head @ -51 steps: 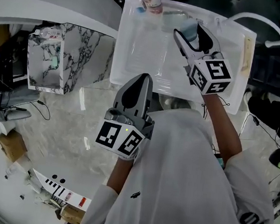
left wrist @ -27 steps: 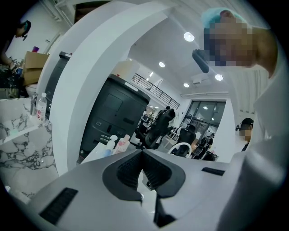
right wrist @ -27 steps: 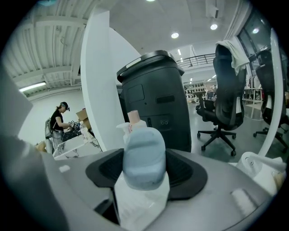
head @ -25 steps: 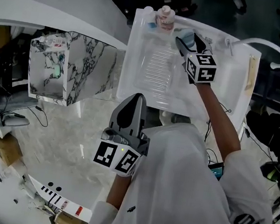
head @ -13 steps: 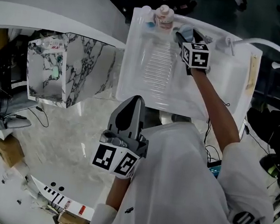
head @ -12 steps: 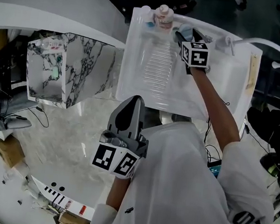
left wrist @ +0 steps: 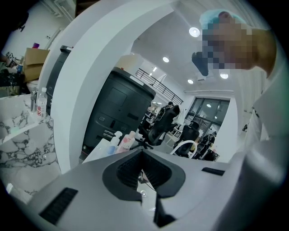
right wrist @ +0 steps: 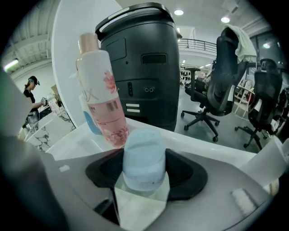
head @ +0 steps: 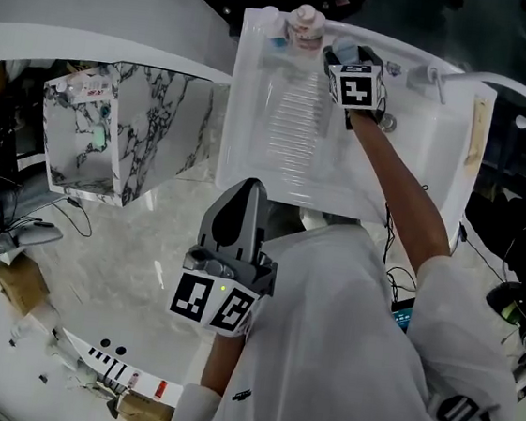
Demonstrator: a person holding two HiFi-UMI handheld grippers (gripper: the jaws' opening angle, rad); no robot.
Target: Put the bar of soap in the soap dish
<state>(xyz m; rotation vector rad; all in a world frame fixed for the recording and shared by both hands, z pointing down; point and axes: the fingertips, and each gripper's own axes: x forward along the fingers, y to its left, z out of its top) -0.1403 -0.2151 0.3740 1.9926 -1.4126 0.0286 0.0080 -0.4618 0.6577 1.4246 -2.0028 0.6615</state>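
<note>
While your right gripper (head: 343, 54) reaches out over the far end of the white basin (head: 281, 131), its jaws are clamped on the pale blue bar of soap (right wrist: 143, 155), one ribbed black pad pressed to each side. The bar stands up between them, rounded end pointing ahead, and white surface shows under it through the gap in the jaws. Just past the soap and a touch to the gripper's left stands the pink-and-white bottle (right wrist: 101, 90), upright on the basin's back ledge, with a small blue container (right wrist: 89, 122) tucked behind its base. From your head view the soap (head: 348, 49) peeks out ahead of the marker cube, near that bottle (head: 306, 26) but apart from it. Your left gripper (head: 246, 192) hangs back close to your chest, short of the basin's near edge. Its jaws (left wrist: 142, 154) are pressed together, tips meeting, with nothing between them.
</note>
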